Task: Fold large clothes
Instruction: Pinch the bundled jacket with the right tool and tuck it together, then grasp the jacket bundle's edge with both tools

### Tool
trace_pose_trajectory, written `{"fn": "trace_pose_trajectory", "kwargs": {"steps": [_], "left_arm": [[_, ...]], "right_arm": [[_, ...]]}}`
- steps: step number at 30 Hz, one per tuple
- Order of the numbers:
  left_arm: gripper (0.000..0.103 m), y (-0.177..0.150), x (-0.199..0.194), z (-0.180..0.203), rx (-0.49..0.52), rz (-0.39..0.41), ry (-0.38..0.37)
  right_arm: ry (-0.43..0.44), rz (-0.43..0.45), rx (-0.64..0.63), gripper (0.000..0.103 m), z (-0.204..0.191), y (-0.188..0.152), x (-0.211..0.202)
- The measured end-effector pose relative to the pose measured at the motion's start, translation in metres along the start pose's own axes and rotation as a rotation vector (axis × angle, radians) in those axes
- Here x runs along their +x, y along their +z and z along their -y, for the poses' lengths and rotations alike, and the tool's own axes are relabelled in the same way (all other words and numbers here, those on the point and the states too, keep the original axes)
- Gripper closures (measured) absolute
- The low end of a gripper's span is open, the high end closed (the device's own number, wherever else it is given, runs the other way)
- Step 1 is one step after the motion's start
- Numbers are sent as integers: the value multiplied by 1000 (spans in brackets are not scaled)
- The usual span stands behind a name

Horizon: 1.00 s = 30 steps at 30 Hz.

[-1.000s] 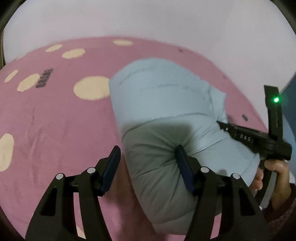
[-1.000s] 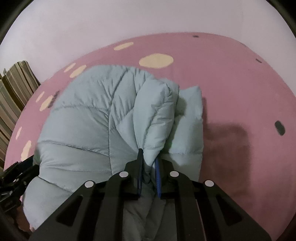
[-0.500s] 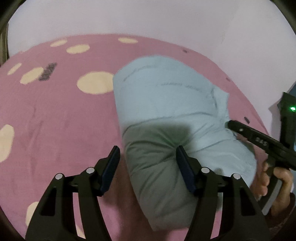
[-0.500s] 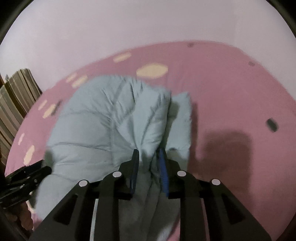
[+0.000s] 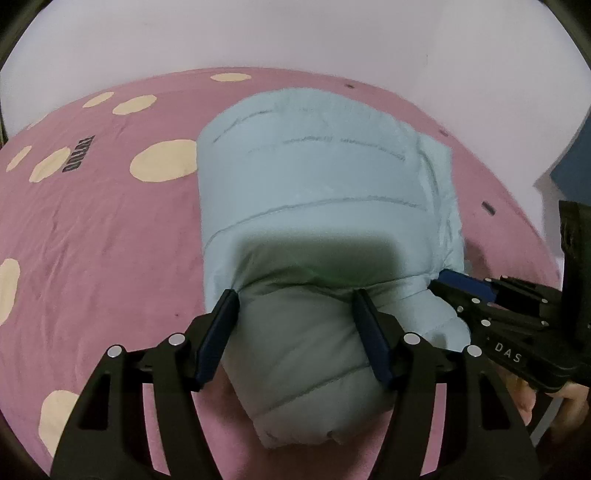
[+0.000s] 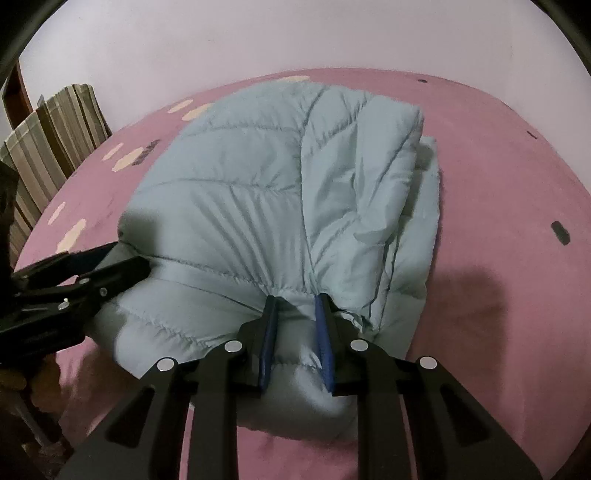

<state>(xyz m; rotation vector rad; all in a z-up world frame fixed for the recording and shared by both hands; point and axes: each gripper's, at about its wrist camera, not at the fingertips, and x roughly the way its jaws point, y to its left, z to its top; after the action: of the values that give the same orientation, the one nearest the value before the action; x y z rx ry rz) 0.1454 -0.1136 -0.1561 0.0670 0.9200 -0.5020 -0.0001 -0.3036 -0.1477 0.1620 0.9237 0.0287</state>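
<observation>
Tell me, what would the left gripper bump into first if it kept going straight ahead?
The jacket. The left gripper already has its fingers on either side of the puffy near end, so it would press further into the padding.

The jacket (image 6: 280, 206) is showing as quilted, puffy pale-blue cloth with a faint sheen, smooth between stitched seams and puckering into fine creases where the right gripper (image 6: 295, 332) is pinching it. That gripper is looking like matt black plastic with silvery metal pins and blue, rubbery-looking pads (image 6: 267, 343). The left gripper (image 5: 295, 336) is showing the same matt black body and dark blue pads. The bedsheet (image 5: 92, 240) is lying as soft, matt pink cloth, lightly wrinkled, with cream dots (image 5: 162, 166) printed toward ten o'clock. The wall (image 6: 258, 33) is appearing smooth and matt.
</observation>
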Motion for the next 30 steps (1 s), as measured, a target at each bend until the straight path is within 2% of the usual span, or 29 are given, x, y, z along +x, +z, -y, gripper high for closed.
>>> {"fn": "trace_pose_trajectory", "kwargs": {"steps": [6, 9, 13, 16, 18, 21, 24, 30], "left_arm": [[39, -8, 7, 1, 26, 18, 25], [40, -7, -2, 1, 26, 26, 25], [40, 2, -25, -3, -11, 20, -11], [40, 21, -42, -5, -26, 76, -18], [40, 36, -44, -6, -23, 100, -3], [40, 64, -35, -8, -44, 123, 24], [40, 87, -13, -14, -112, 108, 29], [40, 101, 26, -19, -158, 57, 45]], "right_arm": [[-2, 10, 10, 83, 1, -4, 6], [16, 25, 31, 81, 5, -4, 1], [44, 22, 83, 80, 15, -1, -18], [31, 79, 98, 79, 20, 22, -40], [8, 110, 106, 73, 21, 40, -46], [-12, 167, 133, 73, 27, 73, -47], [-21, 176, 145, 73, 31, 95, -31], [-65, 128, 156, 73, 38, 99, 10]]}}
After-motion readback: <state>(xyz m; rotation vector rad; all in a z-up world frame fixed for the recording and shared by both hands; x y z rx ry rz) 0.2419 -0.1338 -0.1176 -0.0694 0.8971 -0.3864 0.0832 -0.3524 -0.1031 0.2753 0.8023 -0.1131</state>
